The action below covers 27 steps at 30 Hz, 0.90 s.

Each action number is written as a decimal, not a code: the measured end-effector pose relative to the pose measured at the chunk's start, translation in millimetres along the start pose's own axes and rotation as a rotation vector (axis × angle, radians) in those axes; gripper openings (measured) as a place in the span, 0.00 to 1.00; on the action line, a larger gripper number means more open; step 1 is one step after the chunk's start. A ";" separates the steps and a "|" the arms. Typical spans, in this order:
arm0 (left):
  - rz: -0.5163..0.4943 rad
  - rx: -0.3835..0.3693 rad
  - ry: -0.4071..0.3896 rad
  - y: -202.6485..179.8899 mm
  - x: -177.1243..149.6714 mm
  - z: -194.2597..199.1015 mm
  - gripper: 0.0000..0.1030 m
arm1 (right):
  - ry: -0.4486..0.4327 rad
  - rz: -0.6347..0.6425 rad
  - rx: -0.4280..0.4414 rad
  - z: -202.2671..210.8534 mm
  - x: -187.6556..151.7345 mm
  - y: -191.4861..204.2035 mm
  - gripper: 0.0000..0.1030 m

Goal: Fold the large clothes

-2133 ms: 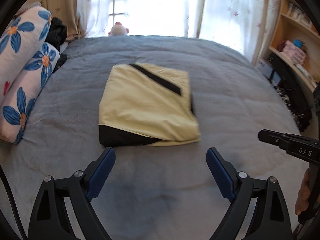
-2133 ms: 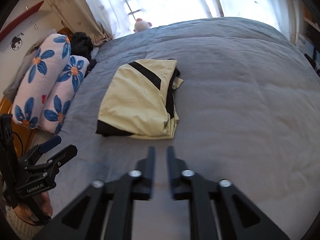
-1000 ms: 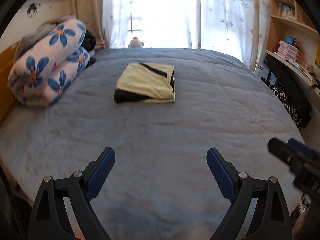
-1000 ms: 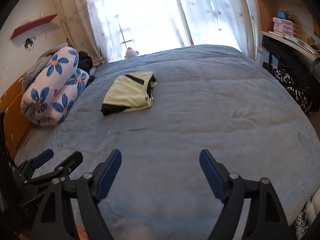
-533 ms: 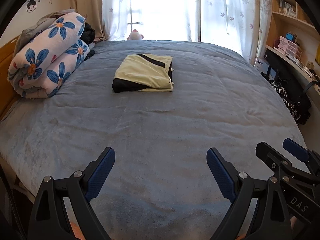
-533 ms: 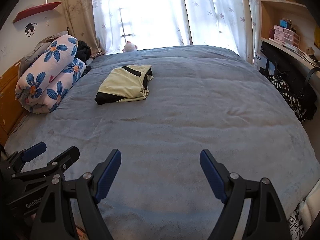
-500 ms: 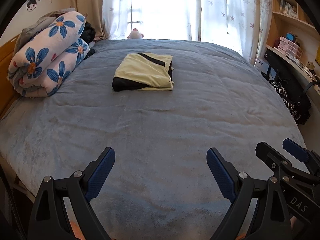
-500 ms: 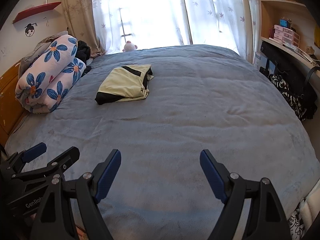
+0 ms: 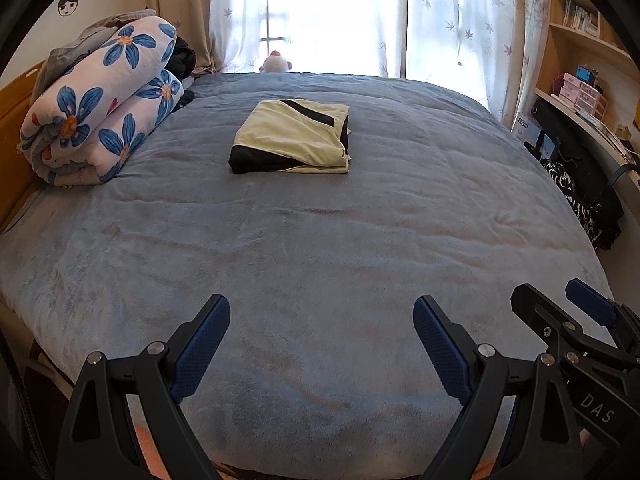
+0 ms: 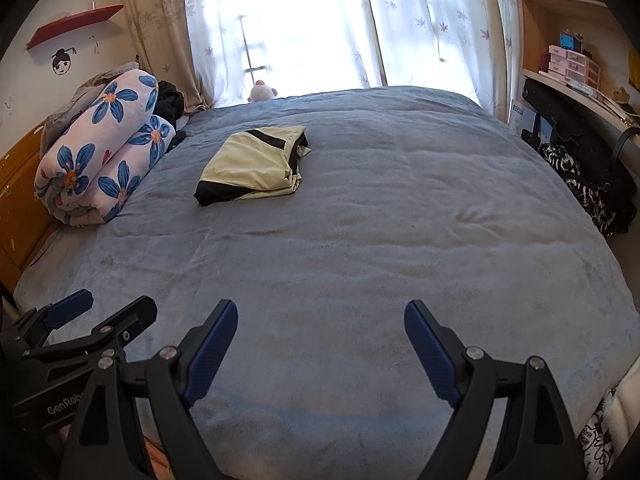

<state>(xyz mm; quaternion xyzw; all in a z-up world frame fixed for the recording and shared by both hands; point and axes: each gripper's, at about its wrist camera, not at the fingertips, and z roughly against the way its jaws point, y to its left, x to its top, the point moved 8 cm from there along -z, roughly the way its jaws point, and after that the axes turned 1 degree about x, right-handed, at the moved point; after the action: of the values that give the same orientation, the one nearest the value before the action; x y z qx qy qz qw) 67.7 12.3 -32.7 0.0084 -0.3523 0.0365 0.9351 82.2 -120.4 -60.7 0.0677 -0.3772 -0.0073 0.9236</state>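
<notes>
The folded garment (image 9: pixel 294 136) is pale yellow with black parts: a black stripe runs slantwise on top and a black edge shows at its near corner. It is folded into a neat, flat block and lies on the blue bed (image 9: pixel 320 248).

It sits far ahead of the left claw (image 9: pixel 321 344), a bit to the left of it, with lots of bare blanket in between. From the right claw (image 10: pixel 321 346) it is also far ahead and more to the left. No claw touches it.

Both claws are wide apart with nothing in them. The right claw's jaws have just been opening a little more, and nothing is between them.

A rolled flower quilt (image 9: pixel 100 100) lies at the bed's left side, left of the garment. Shelves (image 10: pixel 576 60) on the right hold small pink boxes (image 10: pixel 568 62).
</notes>
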 end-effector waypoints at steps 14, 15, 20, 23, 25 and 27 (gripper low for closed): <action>-0.001 0.002 -0.005 -0.8 -2.8 3.5 0.89 | -0.009 -0.016 0.010 7.6 -3.5 -2.3 0.89; -0.001 0.002 -0.006 -1.4 -2.7 3.8 0.89 | -0.009 -0.016 0.010 7.5 -3.1 -1.9 0.89; 0.002 0.002 -0.006 -5.3 -3.2 6.2 0.89 | -0.013 -0.014 0.004 10.3 -2.7 -1.9 0.89; 0.001 0.001 -0.002 -7.8 -2.6 6.2 0.89 | -0.012 -0.015 0.004 10.6 -2.7 -1.7 0.89; 0.003 0.002 -0.003 -8.3 -2.8 6.5 0.89 | -0.012 -0.014 0.003 11.2 -2.6 -1.8 0.89; 0.003 0.001 -0.004 -8.5 -2.7 6.3 0.89 | -0.013 -0.015 0.003 11.9 -2.1 -1.6 0.89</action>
<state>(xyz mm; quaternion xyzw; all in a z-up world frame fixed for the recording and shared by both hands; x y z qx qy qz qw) 62.1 3.3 -29.6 0.0084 -0.3543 0.0380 0.9343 72.4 -123.2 -54.0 0.0717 -0.3828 -0.0141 0.9210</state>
